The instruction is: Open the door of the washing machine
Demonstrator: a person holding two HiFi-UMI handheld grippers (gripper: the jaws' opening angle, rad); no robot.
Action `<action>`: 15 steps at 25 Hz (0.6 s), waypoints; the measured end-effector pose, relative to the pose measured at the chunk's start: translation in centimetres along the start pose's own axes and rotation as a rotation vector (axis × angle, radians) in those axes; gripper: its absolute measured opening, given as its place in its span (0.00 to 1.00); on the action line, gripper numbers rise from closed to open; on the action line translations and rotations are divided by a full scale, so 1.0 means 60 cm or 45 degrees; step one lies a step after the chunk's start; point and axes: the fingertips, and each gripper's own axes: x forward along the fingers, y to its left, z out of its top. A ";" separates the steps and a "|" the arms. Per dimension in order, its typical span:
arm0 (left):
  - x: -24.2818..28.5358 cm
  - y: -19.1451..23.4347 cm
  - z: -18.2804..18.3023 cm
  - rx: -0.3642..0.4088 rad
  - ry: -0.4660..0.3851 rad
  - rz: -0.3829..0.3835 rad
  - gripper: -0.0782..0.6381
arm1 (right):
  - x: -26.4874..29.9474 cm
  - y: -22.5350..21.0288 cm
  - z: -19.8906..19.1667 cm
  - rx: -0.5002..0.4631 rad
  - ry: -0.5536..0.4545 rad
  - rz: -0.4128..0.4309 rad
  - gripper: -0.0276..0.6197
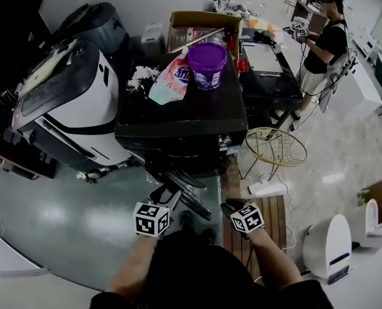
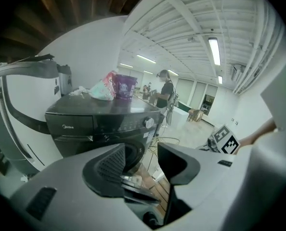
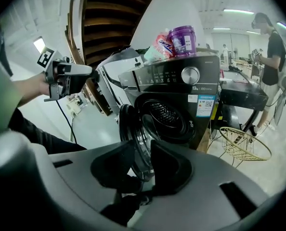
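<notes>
The door (image 3: 133, 131) stands swung wide off the washer (image 1: 197, 118), which sits in the middle of the head view. In the right gripper view the door hangs at the left of the mouth, with a round black rim and clear, bowl-shaped glass. Behind it the perforated metal drum (image 3: 169, 113) lies bare.

The left gripper (image 2: 141, 153) is slack, its ribbed pads well apart with nothing pinched. The right gripper (image 3: 142, 148) shows a narrow gap. The door rim appears through it, seemingly beyond the pads and not clamped. Both hover before the washer, low in the head view.

Glossy grey floor (image 1: 62, 217) spreads open at lower left, and a slatted wood platform (image 1: 271, 212) borders the lower right. A gold wire basket (image 1: 276, 148) crowds the washer's right corner. A white-and-black machine (image 1: 75, 108) stands close on its left.

On the flat dark top sit a purple tub (image 1: 207, 64) and a soft pink bag (image 1: 170, 77). A person (image 1: 326, 40) stands at upper right.
</notes>
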 end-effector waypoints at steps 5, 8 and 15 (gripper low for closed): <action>-0.027 0.008 0.038 -0.013 -0.075 0.017 0.42 | -0.055 0.006 0.057 -0.040 -0.122 -0.033 0.21; -0.041 0.030 0.061 -0.002 -0.115 0.046 0.42 | -0.097 0.013 0.104 -0.059 -0.189 -0.041 0.19; -0.099 0.093 0.142 0.017 -0.222 0.065 0.42 | -0.159 0.051 0.240 -0.101 -0.380 -0.058 0.11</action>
